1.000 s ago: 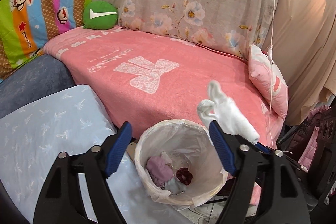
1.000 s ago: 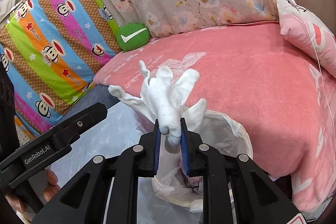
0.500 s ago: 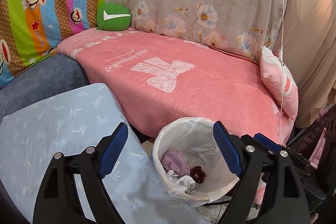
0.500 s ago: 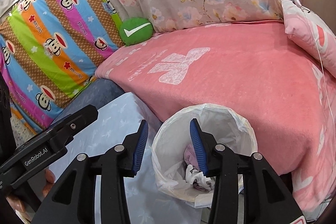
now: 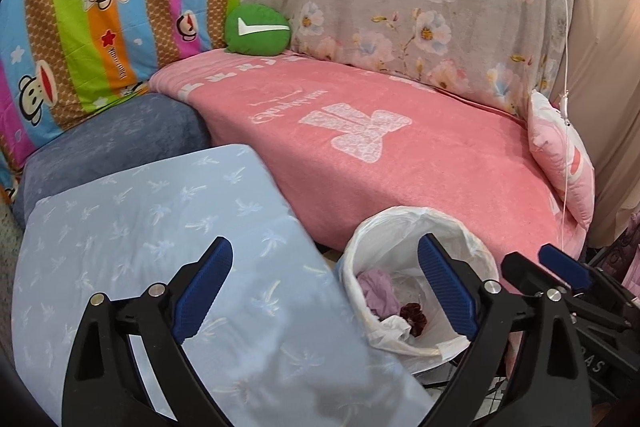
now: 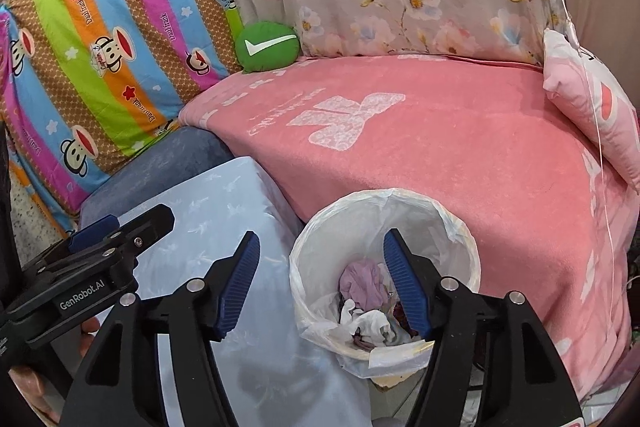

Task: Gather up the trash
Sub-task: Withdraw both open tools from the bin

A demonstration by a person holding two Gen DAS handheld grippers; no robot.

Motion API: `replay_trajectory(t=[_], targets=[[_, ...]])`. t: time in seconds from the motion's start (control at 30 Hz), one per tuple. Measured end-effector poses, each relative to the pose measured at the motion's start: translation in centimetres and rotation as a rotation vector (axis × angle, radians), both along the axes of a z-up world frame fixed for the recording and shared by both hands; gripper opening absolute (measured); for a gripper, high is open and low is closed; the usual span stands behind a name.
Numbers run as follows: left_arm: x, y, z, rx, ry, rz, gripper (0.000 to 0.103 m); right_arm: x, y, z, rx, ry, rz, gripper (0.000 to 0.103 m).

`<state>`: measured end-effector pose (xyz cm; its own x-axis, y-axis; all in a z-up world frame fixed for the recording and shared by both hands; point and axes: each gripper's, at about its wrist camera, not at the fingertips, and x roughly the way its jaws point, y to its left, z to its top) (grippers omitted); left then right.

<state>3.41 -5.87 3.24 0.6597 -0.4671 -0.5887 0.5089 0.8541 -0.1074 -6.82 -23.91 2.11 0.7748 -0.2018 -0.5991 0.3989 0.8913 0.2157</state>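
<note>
A white bin with a plastic liner (image 6: 456, 227) stands on the floor against the pink bed; it also shows in the left wrist view (image 5: 362, 239). Inside lie a white crumpled tissue (image 6: 370, 321), a lilac wad (image 6: 362, 281) and a dark red scrap (image 5: 412, 311). My right gripper (image 6: 320, 287) is open and empty, its jaws wide apart above the bin's left rim. My left gripper (image 5: 326, 291) is open and empty, to the left of the bin above the blue cushion. The right gripper's fingers (image 5: 564, 265) show at the right edge of the left wrist view.
A pink blanket (image 6: 440, 147) covers the bed behind the bin. A light blue cushion (image 5: 160, 227) lies left of the bin, with a dark blue one (image 5: 120, 143) behind. A green round pillow (image 6: 267, 46) and a pink pillow (image 6: 592, 99) rest on the bed. A thin cord (image 6: 596, 107) hangs at right.
My right gripper opened and let the white tissue fall into the bin, then opened wider. Both grippers have drawn back and shifted left; the bin now sits further right in the left wrist view.
</note>
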Motion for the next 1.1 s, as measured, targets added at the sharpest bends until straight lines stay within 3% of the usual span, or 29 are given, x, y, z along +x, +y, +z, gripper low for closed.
replay_trajectory(t=[0.3,0.57,0.67,1.1], targets=[[-1.2,2.3,-1.3,0.077,-0.021,0.08,0.093,-1.1,2.3,-1.4,-0.028,0.046,0.013,0.084],[-2.2,3.2,-2.9,0.078,0.023,0.09,0.093,-2.1,3.1,-3.2,-0.049,0.087,0.006,0.086],[-2.5,3.4,-3.3,0.064,0.036,0.095,0.093,-2.5,3.3,-3.6,-0.073,0.096,-0.003,0.098],[-3.4,3.7,-4.3,0.077,0.049,0.111,0.093,-4.1,3.6,-4.5,-0.111,0.104,-0.028,0.098]])
